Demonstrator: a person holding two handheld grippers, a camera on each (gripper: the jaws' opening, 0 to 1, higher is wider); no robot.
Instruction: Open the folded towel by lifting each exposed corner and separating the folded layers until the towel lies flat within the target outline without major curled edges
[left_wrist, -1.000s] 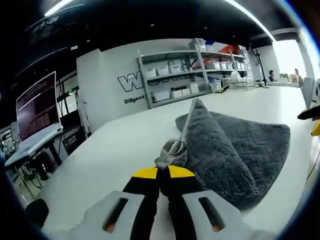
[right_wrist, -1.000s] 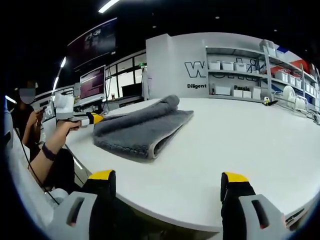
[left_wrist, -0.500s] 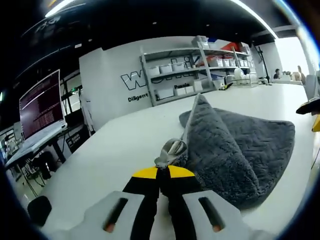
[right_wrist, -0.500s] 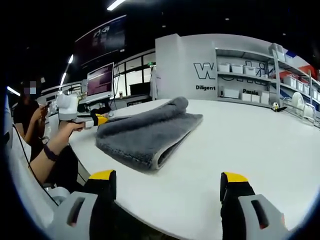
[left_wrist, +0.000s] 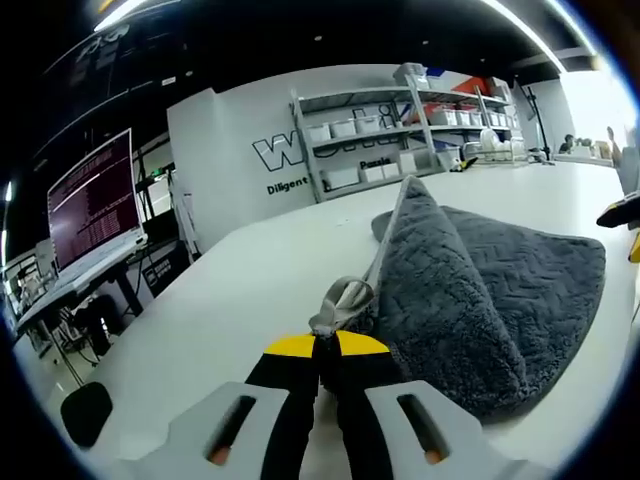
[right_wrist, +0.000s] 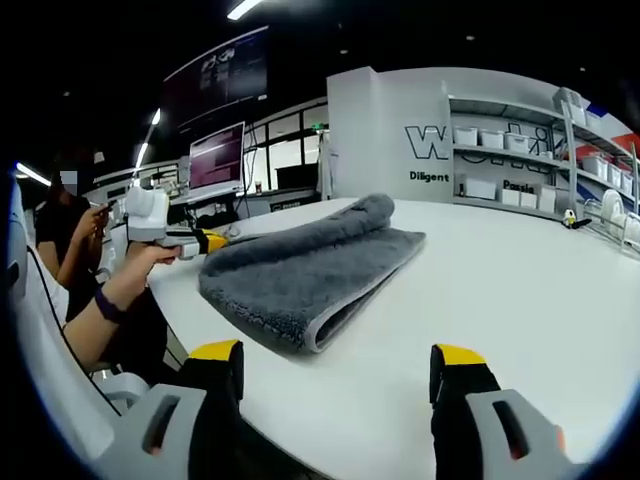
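Near the surface's (left_wrist: 230, 300) front edge, in the left gripper view, the left tool (left_wrist: 338, 322) has its jaws pressed together on a pale hemmed corner of the grey towel (left_wrist: 470, 290). That corner is raised, so the top layer stands up as a ridge running away from the tool, probably to peel it off the layer beneath. Shelving (left_wrist: 400, 130) stands against the far wall.

Turning to the right gripper view, the right tool (right_wrist: 338, 375) hangs spread and empty short of the towel (right_wrist: 310, 275), seemingly waiting for a corner. The towel lies folded toward the surface's (right_wrist: 520, 290) left edge, its fold facing this tool. Beyond it, a hand (right_wrist: 150, 255) holds the left tool (right_wrist: 207, 240) at the towel's far side.
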